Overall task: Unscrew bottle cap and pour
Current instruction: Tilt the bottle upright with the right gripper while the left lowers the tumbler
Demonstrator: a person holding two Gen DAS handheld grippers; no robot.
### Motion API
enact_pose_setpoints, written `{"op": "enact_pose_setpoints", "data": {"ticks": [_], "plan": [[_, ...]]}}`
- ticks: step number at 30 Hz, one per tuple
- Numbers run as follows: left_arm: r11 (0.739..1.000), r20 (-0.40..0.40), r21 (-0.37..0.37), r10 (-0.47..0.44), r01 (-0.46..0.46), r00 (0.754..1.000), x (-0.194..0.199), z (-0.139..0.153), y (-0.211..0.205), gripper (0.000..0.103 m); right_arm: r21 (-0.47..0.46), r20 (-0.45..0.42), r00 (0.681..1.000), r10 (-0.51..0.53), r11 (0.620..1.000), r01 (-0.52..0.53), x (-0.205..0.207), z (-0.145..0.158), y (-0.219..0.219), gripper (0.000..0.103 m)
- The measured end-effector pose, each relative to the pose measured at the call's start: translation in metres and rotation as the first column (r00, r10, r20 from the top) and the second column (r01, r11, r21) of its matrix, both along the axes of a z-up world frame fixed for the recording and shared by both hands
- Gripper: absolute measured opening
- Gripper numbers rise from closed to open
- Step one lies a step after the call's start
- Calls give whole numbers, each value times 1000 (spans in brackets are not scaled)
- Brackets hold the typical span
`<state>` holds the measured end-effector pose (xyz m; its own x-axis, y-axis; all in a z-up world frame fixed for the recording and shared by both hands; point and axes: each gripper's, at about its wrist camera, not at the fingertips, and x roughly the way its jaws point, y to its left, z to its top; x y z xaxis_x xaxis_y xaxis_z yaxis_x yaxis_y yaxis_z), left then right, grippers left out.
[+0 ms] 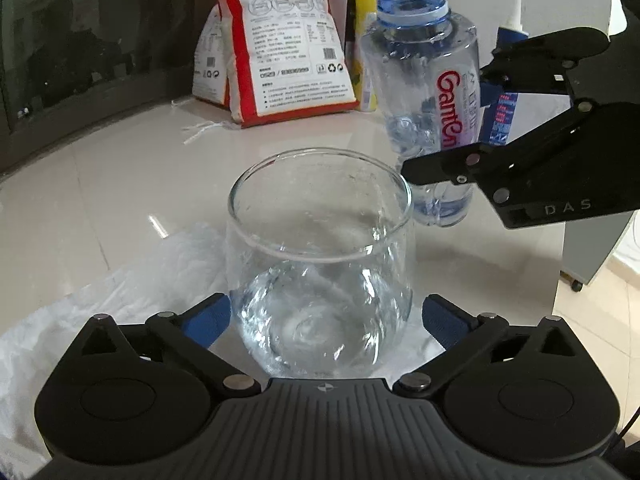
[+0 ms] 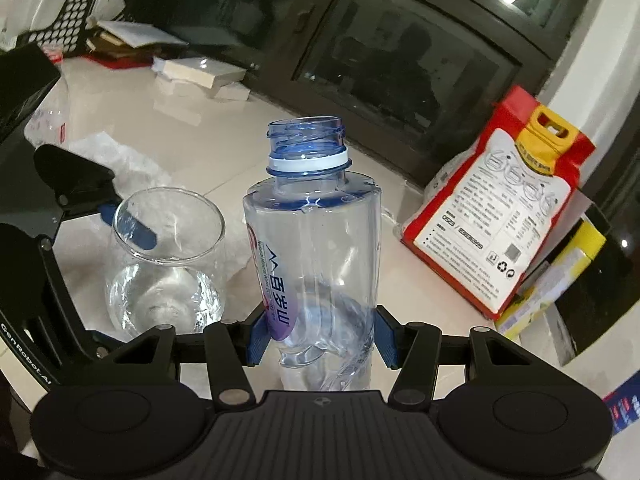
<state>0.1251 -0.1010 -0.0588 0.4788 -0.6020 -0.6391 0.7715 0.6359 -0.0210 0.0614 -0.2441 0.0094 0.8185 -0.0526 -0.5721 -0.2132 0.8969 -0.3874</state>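
Black gripper (image 1: 326, 322) w/ blue pads (image 1: 210, 320), silver screws.

Clear plastic bottle (image 2: 316, 248), glass cup (image 1: 320, 256), glossy floor (image 1: 120, 184).

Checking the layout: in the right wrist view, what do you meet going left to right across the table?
Left gripper → glass → bottle → red rice bag → yellow box.

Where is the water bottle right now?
The water bottle stands upright, uncapped, centre of the right wrist view, clamped by the right hand-held gripper, beside the glass.
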Motion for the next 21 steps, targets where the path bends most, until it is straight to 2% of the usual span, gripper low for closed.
{"op": "enact_pose_setpoints", "data": {"ticks": [5,9,17,21], "plan": [[1000,-3,24,18,-18,1000,-12,-1,11,103,61,20,1000,1,998,-3,-15,13,-1,56],[999,15,9,41,-41,999,-29,-1,28,103,114,30,999,18,993,-21,-34,32,1,56],[995,32,0,97,-97,995,-52,6,67,103,216,-6,996,90,973,-87,-56,49,19,56],[992,71,18,126,-127,990,-63,13,85,103,257,-14,993,118,960,-110,-65,53,30,56]]}}
